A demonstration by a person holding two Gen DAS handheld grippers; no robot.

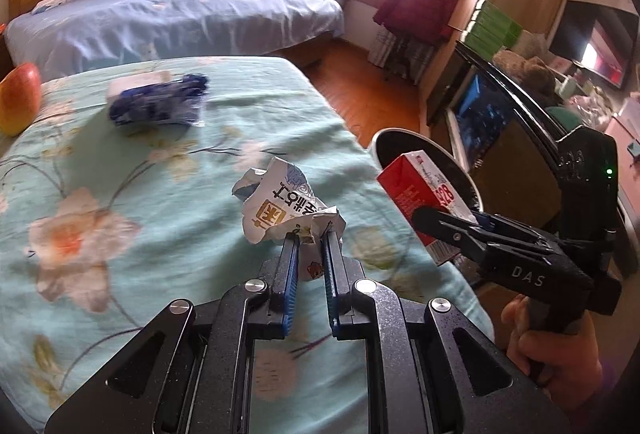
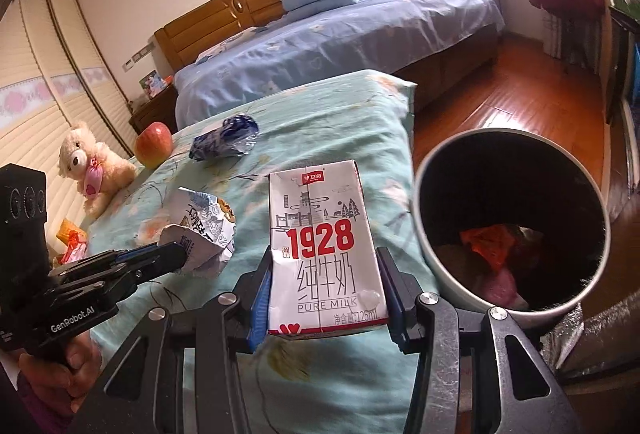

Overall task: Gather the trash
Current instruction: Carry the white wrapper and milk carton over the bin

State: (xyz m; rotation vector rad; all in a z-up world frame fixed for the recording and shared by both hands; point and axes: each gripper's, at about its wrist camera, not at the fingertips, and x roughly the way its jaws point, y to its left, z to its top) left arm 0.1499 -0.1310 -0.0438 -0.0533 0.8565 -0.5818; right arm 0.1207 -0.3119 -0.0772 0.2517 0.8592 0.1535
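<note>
My left gripper (image 1: 313, 234) is shut on a crumpled white wrapper (image 1: 280, 206), held above the floral green bedspread (image 1: 120, 194). From the right wrist view the same wrapper (image 2: 204, 230) sticks out of the left gripper (image 2: 182, 254). My right gripper (image 2: 324, 274) is shut on a small white-and-red milk carton (image 2: 320, 242), upright between the blue pads. In the left wrist view the carton (image 1: 420, 202) shows its red side in the right gripper (image 1: 436, 222). A round bin (image 2: 512, 226) with red and pink trash inside stands on the floor to the right, its rim (image 1: 420, 138) behind the carton.
A crumpled blue wrapper (image 1: 160, 106) lies farther back on the bedspread, with an apple (image 2: 154, 144) and a teddy bear (image 2: 92, 170) to the left. An orange wrapper (image 2: 72, 240) lies at the left edge. A blue bed (image 1: 180, 14) and wooden floor (image 2: 520, 94) are beyond.
</note>
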